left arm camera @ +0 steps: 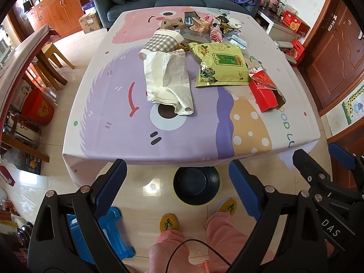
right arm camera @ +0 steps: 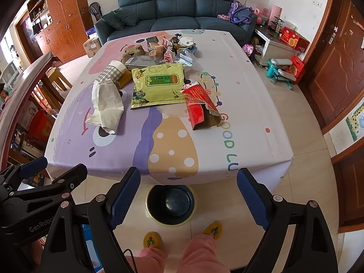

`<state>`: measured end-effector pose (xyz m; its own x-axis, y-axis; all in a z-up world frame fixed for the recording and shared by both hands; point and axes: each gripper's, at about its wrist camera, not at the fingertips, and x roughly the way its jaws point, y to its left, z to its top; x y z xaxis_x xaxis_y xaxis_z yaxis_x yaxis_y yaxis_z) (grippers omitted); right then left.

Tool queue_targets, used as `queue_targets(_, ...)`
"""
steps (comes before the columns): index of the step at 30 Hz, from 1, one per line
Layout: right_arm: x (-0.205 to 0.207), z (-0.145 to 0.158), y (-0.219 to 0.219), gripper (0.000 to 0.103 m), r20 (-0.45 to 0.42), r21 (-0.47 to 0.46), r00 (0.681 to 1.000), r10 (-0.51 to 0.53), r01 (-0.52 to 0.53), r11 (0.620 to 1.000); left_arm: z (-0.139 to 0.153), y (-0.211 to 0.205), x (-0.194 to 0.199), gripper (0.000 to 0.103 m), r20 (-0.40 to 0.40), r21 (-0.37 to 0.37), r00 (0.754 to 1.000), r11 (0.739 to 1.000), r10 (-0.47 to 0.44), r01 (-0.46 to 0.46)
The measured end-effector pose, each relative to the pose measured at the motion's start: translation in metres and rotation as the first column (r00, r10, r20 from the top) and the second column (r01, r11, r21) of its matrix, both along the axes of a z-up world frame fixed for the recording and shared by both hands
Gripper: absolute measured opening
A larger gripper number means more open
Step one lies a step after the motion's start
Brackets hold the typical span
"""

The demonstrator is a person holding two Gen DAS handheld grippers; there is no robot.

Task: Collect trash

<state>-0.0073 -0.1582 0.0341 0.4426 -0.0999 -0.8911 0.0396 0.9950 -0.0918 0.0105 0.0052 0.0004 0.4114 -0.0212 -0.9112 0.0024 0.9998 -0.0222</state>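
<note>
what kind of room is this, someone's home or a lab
Most likely a home living room. A dark blue-grey three-seat sofa stands behind the table with the pastel cartoon tablecloth, wooden cabinets line the wall on the left, and the person wears yellow house slippers on the tiled floor.

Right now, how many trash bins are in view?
1: a dark round bin stands on the floor just in front of the table, by the person's slippers. Others may be hidden under the tablecloth.
</note>
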Motion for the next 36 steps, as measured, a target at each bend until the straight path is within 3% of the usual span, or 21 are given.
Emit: queue_targets(36,0.003,0.000,0.006,0.089,-0.003,-0.007,1.000,-0.010,0.010,1.000,0.002,0.011,0.009,0.090,0.018,-0.003,1.000,1.000,-0.009,0.009)
